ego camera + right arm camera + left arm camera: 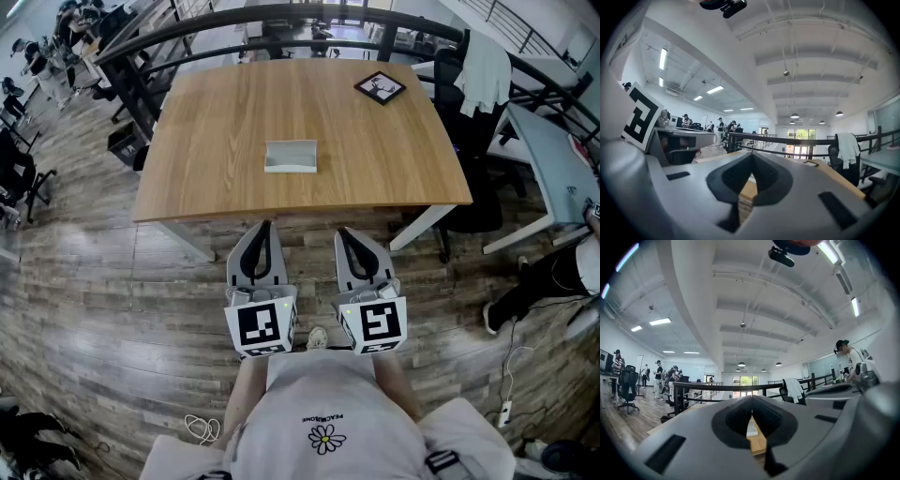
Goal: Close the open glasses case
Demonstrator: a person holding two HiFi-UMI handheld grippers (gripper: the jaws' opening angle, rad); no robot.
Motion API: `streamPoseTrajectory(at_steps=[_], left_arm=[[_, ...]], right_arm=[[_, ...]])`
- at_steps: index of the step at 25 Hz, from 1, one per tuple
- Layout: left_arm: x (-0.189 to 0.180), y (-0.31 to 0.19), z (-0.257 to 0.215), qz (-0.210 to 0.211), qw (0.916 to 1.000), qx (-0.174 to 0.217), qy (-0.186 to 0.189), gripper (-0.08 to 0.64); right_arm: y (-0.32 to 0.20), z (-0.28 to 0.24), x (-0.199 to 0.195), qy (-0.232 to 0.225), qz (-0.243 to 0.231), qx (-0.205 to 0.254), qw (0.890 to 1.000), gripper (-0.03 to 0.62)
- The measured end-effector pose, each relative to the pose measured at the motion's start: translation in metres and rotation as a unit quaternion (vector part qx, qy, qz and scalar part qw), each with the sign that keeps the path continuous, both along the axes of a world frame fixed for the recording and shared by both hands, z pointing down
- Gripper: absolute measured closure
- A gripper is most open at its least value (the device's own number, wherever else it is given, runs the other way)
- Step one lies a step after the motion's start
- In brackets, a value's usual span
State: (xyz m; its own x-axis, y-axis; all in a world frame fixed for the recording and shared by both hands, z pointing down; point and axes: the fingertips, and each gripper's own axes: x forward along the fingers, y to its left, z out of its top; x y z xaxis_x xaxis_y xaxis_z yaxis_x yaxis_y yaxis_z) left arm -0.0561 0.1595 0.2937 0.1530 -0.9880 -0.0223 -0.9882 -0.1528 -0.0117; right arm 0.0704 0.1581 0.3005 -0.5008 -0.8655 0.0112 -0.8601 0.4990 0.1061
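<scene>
The glasses case (pixel 291 157) is pale grey-white and lies open on the middle of the wooden table (pixel 216 178), its lid standing up at the far side. Both grippers hang level over the floor just short of the table's near edge. The left gripper (pixel 265 226) is shut and holds nothing. The right gripper (pixel 344 232) has its tips together and is also empty. In the left gripper view the shut left gripper (pixel 752 400) frames a sliver of the case (pixel 752 426) ahead. In the right gripper view the right gripper (pixel 752 157) shows table wood (pixel 746 188) below its tips.
A black framed card (pixel 380 87) lies at the table's far right corner. A dark chair with a white garment (pixel 484 67) stands to the right, beside a pale desk (pixel 553 164). A black railing (pixel 309 14) runs behind the table. People stand at the far left (pixel 42 66).
</scene>
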Motion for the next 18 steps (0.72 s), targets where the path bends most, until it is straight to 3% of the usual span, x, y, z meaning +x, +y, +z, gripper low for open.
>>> streamPoseTrajectory(at_steps=[8,18], left_arm=[[0.003,0.003,0.008,0.000,0.9999,-0.012,0.001,0.543],[0.009,0.012,0.002,-0.010,0.9999,-0.006,-0.003,0.543]], right_arm=[[0.006,0.009,0.003,0.001,-0.013,-0.011,1.000,0.588],[0.012,0.003,0.007,0.000,-0.026,0.009,1.000,0.586]])
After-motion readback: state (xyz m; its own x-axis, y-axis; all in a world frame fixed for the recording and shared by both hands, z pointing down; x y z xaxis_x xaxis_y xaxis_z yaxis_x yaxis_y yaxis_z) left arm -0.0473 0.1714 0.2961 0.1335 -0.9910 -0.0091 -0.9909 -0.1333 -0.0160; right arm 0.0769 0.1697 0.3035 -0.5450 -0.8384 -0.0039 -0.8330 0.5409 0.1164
